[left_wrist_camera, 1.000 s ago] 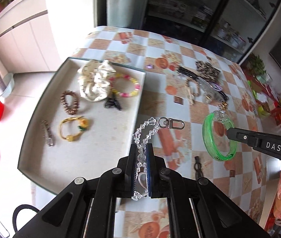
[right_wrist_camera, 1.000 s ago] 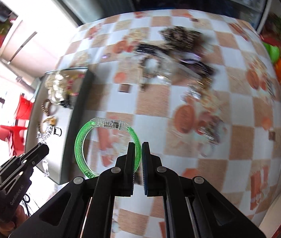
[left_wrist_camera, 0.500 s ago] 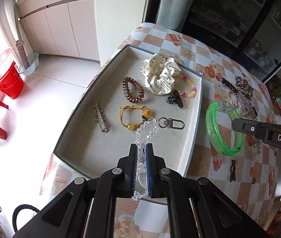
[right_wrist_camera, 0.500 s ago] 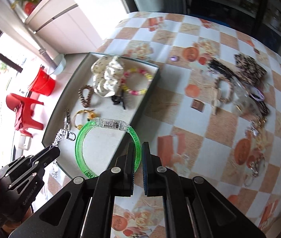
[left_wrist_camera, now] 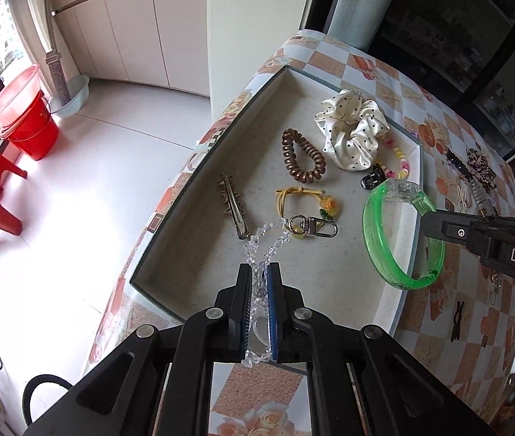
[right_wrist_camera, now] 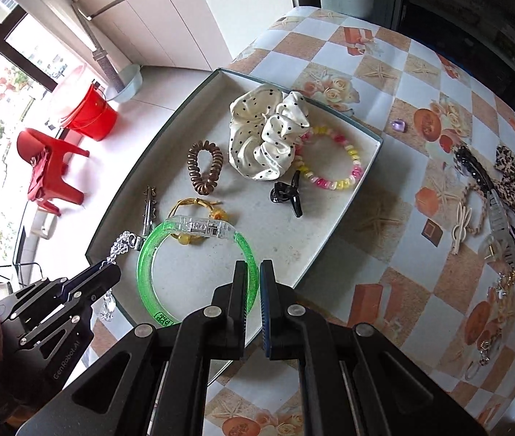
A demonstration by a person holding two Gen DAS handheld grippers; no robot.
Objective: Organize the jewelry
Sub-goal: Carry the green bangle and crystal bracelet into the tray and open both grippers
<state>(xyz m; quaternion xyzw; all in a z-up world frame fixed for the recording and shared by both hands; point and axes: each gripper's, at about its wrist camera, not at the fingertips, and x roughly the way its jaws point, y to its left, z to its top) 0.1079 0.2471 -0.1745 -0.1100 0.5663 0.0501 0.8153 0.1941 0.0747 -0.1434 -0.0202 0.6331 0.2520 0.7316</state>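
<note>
Left wrist view: the left gripper (left_wrist_camera: 258, 276) pinches a clear crystal bead chain (left_wrist_camera: 265, 240) between its pads, the chain's silver clasp (left_wrist_camera: 313, 226) dangling over the near half of the tray (left_wrist_camera: 199, 170), close to the yellow cord bracelet (left_wrist_camera: 295, 196). The right gripper (right_wrist_camera: 254, 279) pinches the rim of a translucent green bangle (right_wrist_camera: 170, 269), which hangs over the tray's near edge, its clear plastic block (right_wrist_camera: 199, 226) uppermost.

Both pieces look to be mid-delivery, carried over the tray but not yet set down. The next move likely calls for lowering each onto a bare patch of the tray floor near its front edge and letting go, keeping the chain off the spiked metal hair clip (left_wrist_camera: 234, 209) and the yellow bracelet so the links do not snag.

The tray is shallow and rectangular with a dark rim and a pale, faintly speckled floor. Toward its far corner lie a glossy cream polka-dot scrunchie (right_wrist_camera: 266, 132), a brown spiral coil tie (right_wrist_camera: 205, 167), a pink-and-yellow bead bracelet (right_wrist_camera: 333, 172) and a small black claw clip (right_wrist_camera: 288, 192). The bangle looks rigid and smooth; the chain is limp and faceted. More hair accessories (right_wrist_camera: 493, 196) wait on the checkered tablecloth (right_wrist_camera: 384, 72) toward the table's right edge.
</note>
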